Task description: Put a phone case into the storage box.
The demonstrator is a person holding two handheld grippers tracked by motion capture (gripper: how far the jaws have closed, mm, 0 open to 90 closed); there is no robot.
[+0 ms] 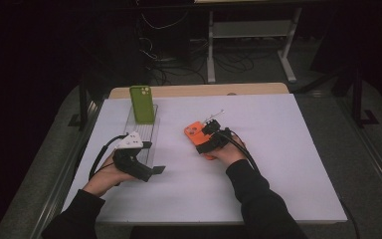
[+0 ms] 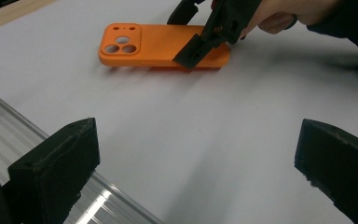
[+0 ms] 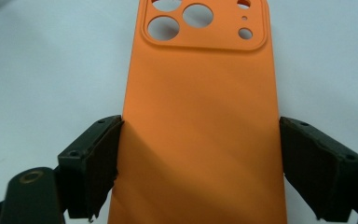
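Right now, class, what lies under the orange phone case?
The orange phone case lies flat, back up, on the white table, with the right hand-held gripper straddling its long edges. Anything beneath the case stays covered.

open white table [image 1: 278,164] right of orange case [image 1: 194,133], clear rack [image 1: 146,137] – upright green case [image 1: 142,103] – blocking left
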